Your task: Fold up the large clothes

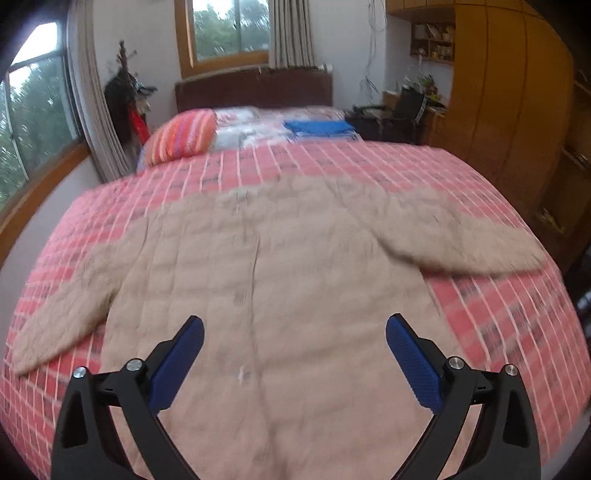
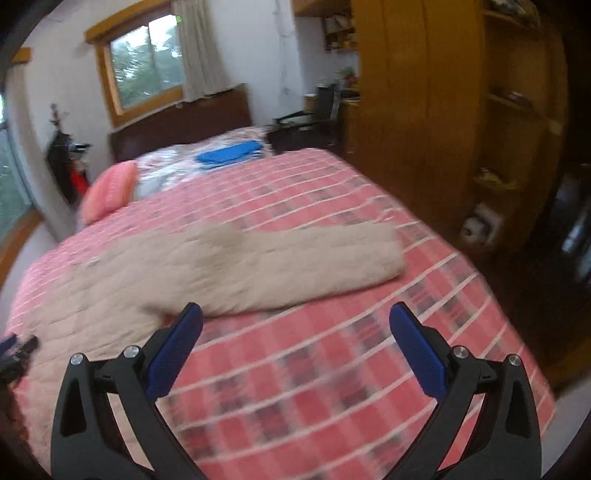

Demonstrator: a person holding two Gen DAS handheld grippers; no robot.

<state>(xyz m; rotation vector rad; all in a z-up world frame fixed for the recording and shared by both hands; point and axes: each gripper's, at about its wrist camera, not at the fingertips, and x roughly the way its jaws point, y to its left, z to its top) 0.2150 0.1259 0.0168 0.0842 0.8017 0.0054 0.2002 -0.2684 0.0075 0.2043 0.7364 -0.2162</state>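
Note:
A beige quilted jacket (image 1: 258, 266) lies spread flat on the red checked bedspread (image 1: 498, 314), both sleeves stretched out to the sides. My left gripper (image 1: 294, 328) hangs open above the jacket's lower middle, nothing between its blue pads. In the right wrist view the jacket's right sleeve (image 2: 295, 258) lies across the bedspread (image 2: 314, 369). My right gripper (image 2: 295, 317) is open above the bedspread just in front of that sleeve, holding nothing. The other gripper's tip (image 2: 14, 354) shows at the left edge.
A striped orange pillow (image 1: 183, 136) and a folded blue cloth (image 1: 319, 128) lie near the dark headboard (image 1: 255, 90). A wooden wardrobe (image 2: 424, 110) stands right of the bed, windows (image 1: 229, 26) to the back and left. A cluttered side table (image 1: 406, 107) sits by the headboard.

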